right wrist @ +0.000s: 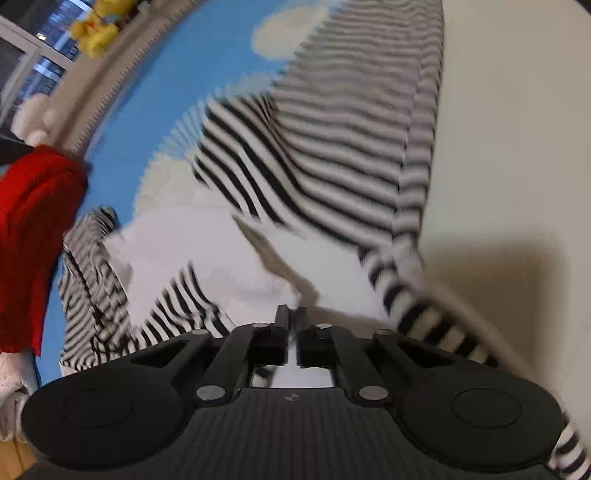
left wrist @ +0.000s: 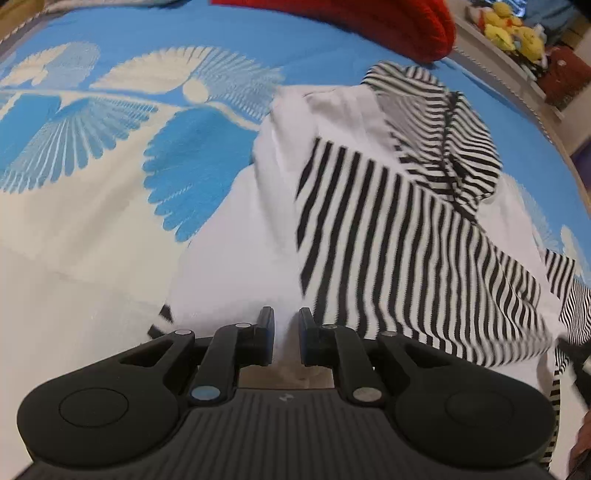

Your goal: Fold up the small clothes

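The left gripper (left wrist: 286,338) points steeply down at a small white hooded garment with black-and-white striped panels (left wrist: 369,229), which lies spread on a blue and cream blanket with a woven feather pattern (left wrist: 110,155). Its 2 black fingers (left wrist: 266,332) stand a narrow gap apart with a ridge of the white cloth rising between them; the pads appear to pinch that fold, though the contact itself is partly hidden by the finger bodies. Ahead and to the right of these fingers lies the striped hood, and a striped sleeve trails off the right edge, blurred and cut off.

The right gripper (right wrist: 291,325) is clenched, its fingers nearly touching, with a thin edge of the white cloth caught between the tips. Ahead of it the striped cloth (right wrist: 332,147) rises in a smeared sweep, too blurred to trace its edges, and a striped cuff runs past its right side and out of the bottom corner.

Far ahead of the left gripper a red knitted garment (left wrist: 388,26) is cut by the top edge. Beyond it, yellow plush toys (left wrist: 513,33) sit at the rim, small and indistinct.
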A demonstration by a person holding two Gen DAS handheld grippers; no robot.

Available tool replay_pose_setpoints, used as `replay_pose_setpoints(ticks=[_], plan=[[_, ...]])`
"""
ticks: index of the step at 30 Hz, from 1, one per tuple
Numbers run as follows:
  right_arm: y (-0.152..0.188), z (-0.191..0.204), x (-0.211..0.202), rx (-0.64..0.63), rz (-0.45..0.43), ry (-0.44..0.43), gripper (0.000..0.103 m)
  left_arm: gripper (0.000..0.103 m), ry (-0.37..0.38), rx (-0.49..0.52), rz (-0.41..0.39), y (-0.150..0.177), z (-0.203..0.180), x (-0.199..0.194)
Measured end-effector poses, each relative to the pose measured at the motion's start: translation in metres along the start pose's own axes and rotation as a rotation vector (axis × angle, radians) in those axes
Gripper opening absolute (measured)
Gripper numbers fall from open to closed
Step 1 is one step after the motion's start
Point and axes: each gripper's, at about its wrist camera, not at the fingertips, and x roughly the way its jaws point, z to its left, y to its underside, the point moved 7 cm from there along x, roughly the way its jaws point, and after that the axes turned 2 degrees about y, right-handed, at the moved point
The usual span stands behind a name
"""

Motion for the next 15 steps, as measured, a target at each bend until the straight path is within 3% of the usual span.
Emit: replay_pose_setpoints(ticks=[2,4,7,9,11,13,15], plan=[[-0.009,0.017,-0.015,-0.043,-0.070,-0.079,0.002,0.013,0.008,0.025,-0.001,0.001,-0.004,0.002],[-0.011,0.024,-0.019,-0.076,-0.064,-0.108,0.002,0.013,-0.025,0.045,0.050,0.009,-0.003,0.013],[-0.009,0.004,0.000,-0.098,0.062,0.013,0.007,0.012,-0.062,0.066,0.064,0.013,-0.004,0.017],[-0.014,-0.010,-0.007,-0.069,0.022,0.061,0.007,0.013,-0.046,0.083,0.030,0.009,-0.010,0.008],[-0.020,-0.005,-0.017,-0.111,-0.022,0.022,0.014,0.016,-0.001,0.101,0.001,0.006,-0.020,0.004],[-0.024,0.000,-0.021,-0.127,-0.006,-0.048,0.034,0.016,-0.012,0.117,0.050,0.014,-0.022,0.016],[-0.032,-0.008,-0.018,-0.109,0.030,-0.035,0.035,0.020,-0.036,0.120,0.073,0.021,-0.021,0.025]])
